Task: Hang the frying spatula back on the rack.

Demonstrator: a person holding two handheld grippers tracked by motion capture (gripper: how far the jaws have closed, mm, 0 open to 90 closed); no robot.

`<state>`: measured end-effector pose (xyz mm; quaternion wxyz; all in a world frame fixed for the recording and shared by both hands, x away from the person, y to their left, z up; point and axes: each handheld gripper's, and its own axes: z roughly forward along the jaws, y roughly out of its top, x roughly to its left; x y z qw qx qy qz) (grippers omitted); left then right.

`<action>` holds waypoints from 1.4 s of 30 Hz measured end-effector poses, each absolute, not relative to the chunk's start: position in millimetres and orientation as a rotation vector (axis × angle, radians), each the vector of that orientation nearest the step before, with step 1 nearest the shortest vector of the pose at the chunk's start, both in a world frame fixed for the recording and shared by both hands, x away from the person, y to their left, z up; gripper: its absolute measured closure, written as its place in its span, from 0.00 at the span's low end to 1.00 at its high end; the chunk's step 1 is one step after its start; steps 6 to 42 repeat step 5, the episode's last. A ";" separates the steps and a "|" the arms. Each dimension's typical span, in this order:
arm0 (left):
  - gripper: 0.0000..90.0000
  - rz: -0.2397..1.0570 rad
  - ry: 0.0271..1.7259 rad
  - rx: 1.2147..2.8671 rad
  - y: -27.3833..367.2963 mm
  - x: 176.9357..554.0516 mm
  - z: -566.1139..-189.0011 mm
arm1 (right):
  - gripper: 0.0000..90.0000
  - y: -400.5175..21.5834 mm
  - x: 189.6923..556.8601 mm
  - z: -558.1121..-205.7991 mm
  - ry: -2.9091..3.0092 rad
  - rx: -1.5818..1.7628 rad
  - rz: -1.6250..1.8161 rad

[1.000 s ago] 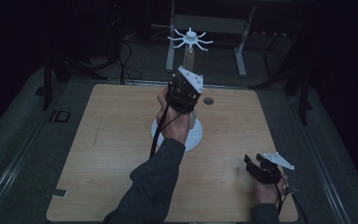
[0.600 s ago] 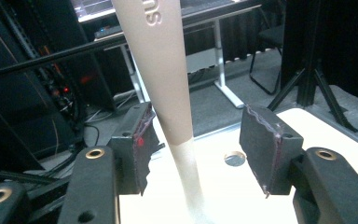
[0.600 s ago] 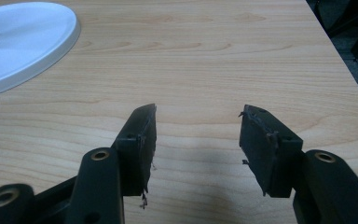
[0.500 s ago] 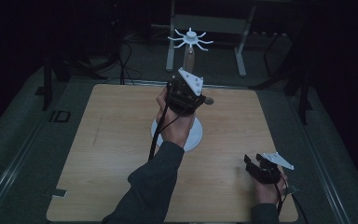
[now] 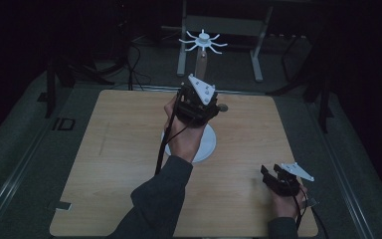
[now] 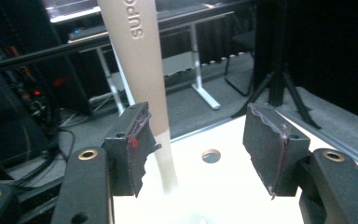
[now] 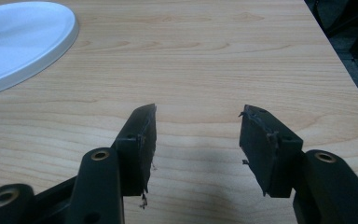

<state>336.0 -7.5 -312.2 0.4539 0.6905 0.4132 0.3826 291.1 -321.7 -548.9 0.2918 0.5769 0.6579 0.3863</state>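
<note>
A stand with a round white base [image 5: 206,145], a beige pole [image 5: 202,59] and a white many-armed top [image 5: 203,41] rises at the middle of the table. My left gripper [image 5: 199,99] is held up in front of the pole, above the base. In the left gripper view its jaws [image 6: 200,144] are open, and the pole [image 6: 142,70] rises just beyond the left jaw, with nothing clamped. My right gripper [image 5: 270,171] rests low near the table's front right corner. Its jaws [image 7: 196,135] are open over bare wood.
The wooden table [image 5: 119,149] has a small round hole [image 6: 210,155] behind the stand. The white base [image 7: 23,42] lies far left of the right gripper. Dark floor, cables and a metal frame [image 5: 219,25] surround the table.
My left hand and gripper have dipped very slightly in front of the pole. The right gripper has stayed put.
</note>
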 end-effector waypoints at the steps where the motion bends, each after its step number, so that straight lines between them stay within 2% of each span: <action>1: 0.46 0.932 1.012 1.708 -6.8 335.1 -312.0 | 0.51 -321.7 291.1 -548.8 1.754 1.538 1.029; 5: 0.47 0.895 0.984 1.730 -4.3 330.8 -312.0 | 0.51 -322.0 291.0 -548.8 1.754 1.538 1.027; 42: 0.47 0.895 0.984 1.730 -4.3 330.8 -312.0 | 0.51 -322.0 291.0 -548.8 1.754 1.538 1.027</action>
